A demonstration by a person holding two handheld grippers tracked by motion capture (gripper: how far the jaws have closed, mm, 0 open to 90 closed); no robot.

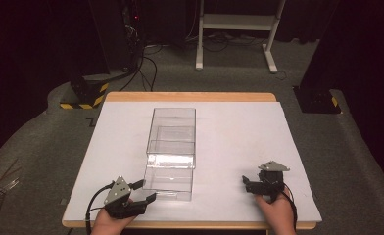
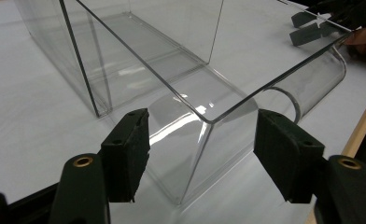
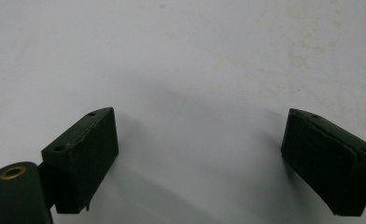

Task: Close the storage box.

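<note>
A clear box (image 1: 172, 149) sits in the middle of the white worktop (image 1: 239, 142). It is long, and a see-through drawer sticks out of its near end toward the person.

The left gripper (image 1: 142, 192) is at the near left corner of the drawer. In the left gripper view, the left gripper (image 2: 202, 156) has its jaws apart, one on each side of that rounded corner. The pads (image 2: 127, 149) sit just beside the clear wall, and I cannot tell if they touch it.

The right gripper (image 1: 245, 182) rests on the worktop, well apart from the box, to its right. In the right gripper view, the right gripper (image 3: 197, 154) has its jaws wide apart over bare white worktop (image 3: 186, 56).
</note>
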